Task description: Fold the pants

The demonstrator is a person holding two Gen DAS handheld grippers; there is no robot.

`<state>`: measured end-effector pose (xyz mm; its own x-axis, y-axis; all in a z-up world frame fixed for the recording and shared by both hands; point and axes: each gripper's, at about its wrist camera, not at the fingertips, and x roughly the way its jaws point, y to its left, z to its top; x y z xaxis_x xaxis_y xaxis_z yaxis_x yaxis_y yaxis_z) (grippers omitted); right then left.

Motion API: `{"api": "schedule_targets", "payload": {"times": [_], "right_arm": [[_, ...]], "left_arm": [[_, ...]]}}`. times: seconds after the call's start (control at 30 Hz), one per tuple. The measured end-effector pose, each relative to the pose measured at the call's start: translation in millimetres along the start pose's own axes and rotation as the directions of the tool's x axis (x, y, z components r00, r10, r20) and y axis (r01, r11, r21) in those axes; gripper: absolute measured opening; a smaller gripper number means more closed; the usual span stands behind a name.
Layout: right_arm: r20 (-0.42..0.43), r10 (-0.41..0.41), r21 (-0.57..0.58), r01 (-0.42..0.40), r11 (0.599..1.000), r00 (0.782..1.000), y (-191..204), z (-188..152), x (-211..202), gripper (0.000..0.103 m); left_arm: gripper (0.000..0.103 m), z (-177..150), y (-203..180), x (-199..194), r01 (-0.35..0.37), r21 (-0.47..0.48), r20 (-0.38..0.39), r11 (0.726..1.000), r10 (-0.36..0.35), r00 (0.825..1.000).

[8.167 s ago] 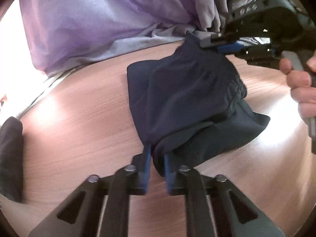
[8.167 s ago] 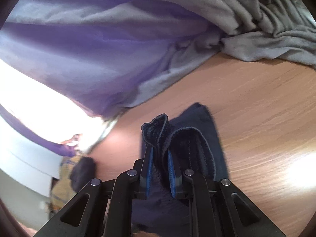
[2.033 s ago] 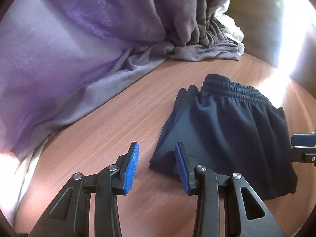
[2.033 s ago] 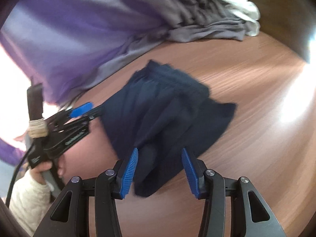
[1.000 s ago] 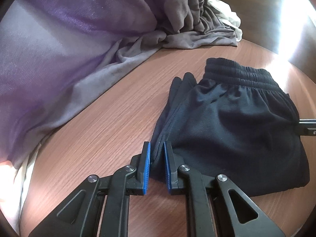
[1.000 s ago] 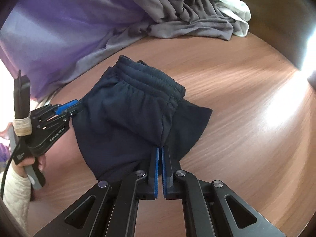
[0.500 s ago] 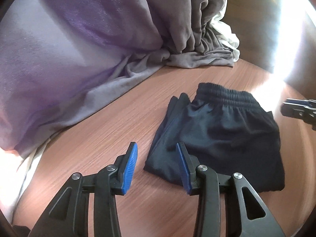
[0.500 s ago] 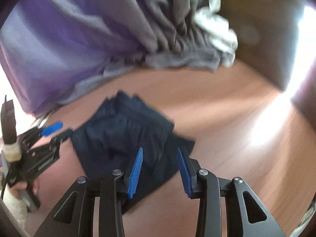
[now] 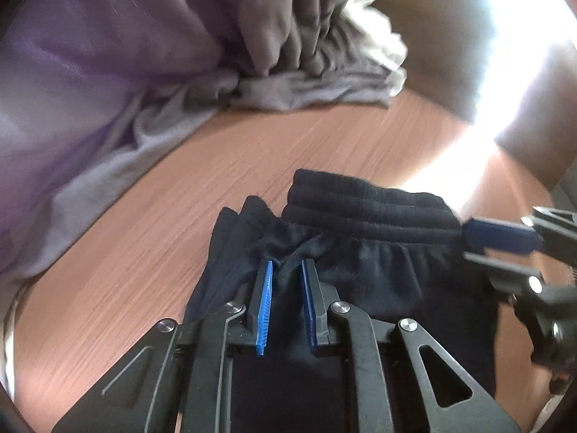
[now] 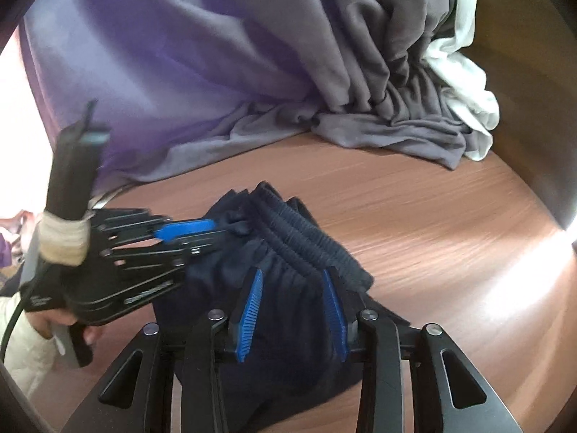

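The dark navy pants (image 9: 378, 263) lie folded on the wooden table (image 9: 144, 252), elastic waistband (image 9: 368, 209) at the far side. My left gripper (image 9: 286, 263) is over the pants near the waistband, jaws partly closed with a bunch of fabric between the blue pads; the grip is not clearly tight. It also shows in the right wrist view (image 10: 223, 229), its tip touching the fabric. My right gripper (image 10: 292, 274) is open, its pads either side of the gathered cloth below the waistband (image 10: 303, 238). It shows at the right in the left wrist view (image 9: 468, 241).
A large purple and grey cloth (image 9: 108, 72) is heaped along the table's far and left sides, with a white cloth (image 10: 468, 83) at its right end. Bright glare (image 9: 505, 72) falls on the right. A hand in a white sleeve (image 10: 21, 339) holds the left gripper.
Both grippers have moved forward over the pants to the waistband area. The left jaws have narrowed around a bunch of fabric. The right jaws stay open.
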<state>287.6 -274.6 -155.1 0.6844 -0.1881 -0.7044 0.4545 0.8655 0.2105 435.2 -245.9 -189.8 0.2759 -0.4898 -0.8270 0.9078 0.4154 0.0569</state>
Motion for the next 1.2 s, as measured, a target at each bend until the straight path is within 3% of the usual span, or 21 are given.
{"api": "schedule_targets", "payload": {"times": [0.2, 0.37, 0.47, 0.53, 0.63, 0.77, 0.9, 0.93, 1.03, 1.2], "right_arm": [[-0.061, -0.041, 0.015, 0.042, 0.999, 0.997, -10.4, -9.6, 22.9, 0.014], [-0.061, -0.03, 0.049, 0.033, 0.998, 0.998, -14.4, -10.1, 18.7, 0.013], [-0.006, -0.031, 0.085, 0.031, 0.996, 1.0, -21.0, -6.5, -0.7, 0.024], [0.035, -0.073, 0.132, 0.068, 0.989, 0.997, -27.8, -7.4, -16.0, 0.055], [0.094, -0.117, 0.238, 0.091, 0.967, 0.989, -38.3, -13.7, -35.7, 0.065], [0.064, -0.125, 0.328, 0.098, 0.94, 0.99, -45.4, -23.9, -35.4, 0.07], [0.011, -0.045, 0.41, 0.036, 0.911, 0.999, -55.1, -34.9, -18.8, 0.07], [0.019, -0.039, 0.436, 0.026, 0.899, 0.999, -56.7, -39.0, -18.5, 0.071], [0.048, -0.043, 0.501, 0.013, 0.865, 0.998, -60.9, -45.4, -19.5, 0.091], [0.072, -0.04, 0.442, 0.004, 0.897, 0.997, -50.6, -40.6, -16.3, 0.091]], "left_arm": [[0.02, 2.8, 10.5, 8.5, 0.04, -0.074, -0.017, 0.996, -0.041, 0.999], [0.021, -2.9, 20.8, -14.8, 0.031, -0.128, 0.033, 0.991, -0.027, 0.999], [0.026, -12.1, 29.6, -46.2, -0.029, -0.181, 0.084, 0.983, 0.045, 0.995], [0.03, -23.0, 31.1, -67.9, -0.081, -0.203, 0.106, 0.976, 0.104, 0.989], [0.036, -42.1, 28.9, -90.7, -0.128, -0.233, 0.112, 0.964, 0.157, 0.981], [0.045, -62.7, 27.0, -101.5, -0.173, -0.255, 0.107, 0.951, 0.206, 0.973], [0.047, -75.7, 26.5, -96.4, -0.188, -0.259, 0.088, 0.947, 0.217, 0.972], [0.051, -78.1, 25.3, -94.7, -0.187, -0.262, 0.085, 0.947, 0.215, 0.973], [0.054, -80.1, 21.6, -90.9, -0.175, -0.27, 0.091, 0.947, 0.206, 0.974], [0.055, -77.6, 34.2, -76.0, -0.145, -0.343, 0.076, 0.928, 0.181, 0.98]]}}
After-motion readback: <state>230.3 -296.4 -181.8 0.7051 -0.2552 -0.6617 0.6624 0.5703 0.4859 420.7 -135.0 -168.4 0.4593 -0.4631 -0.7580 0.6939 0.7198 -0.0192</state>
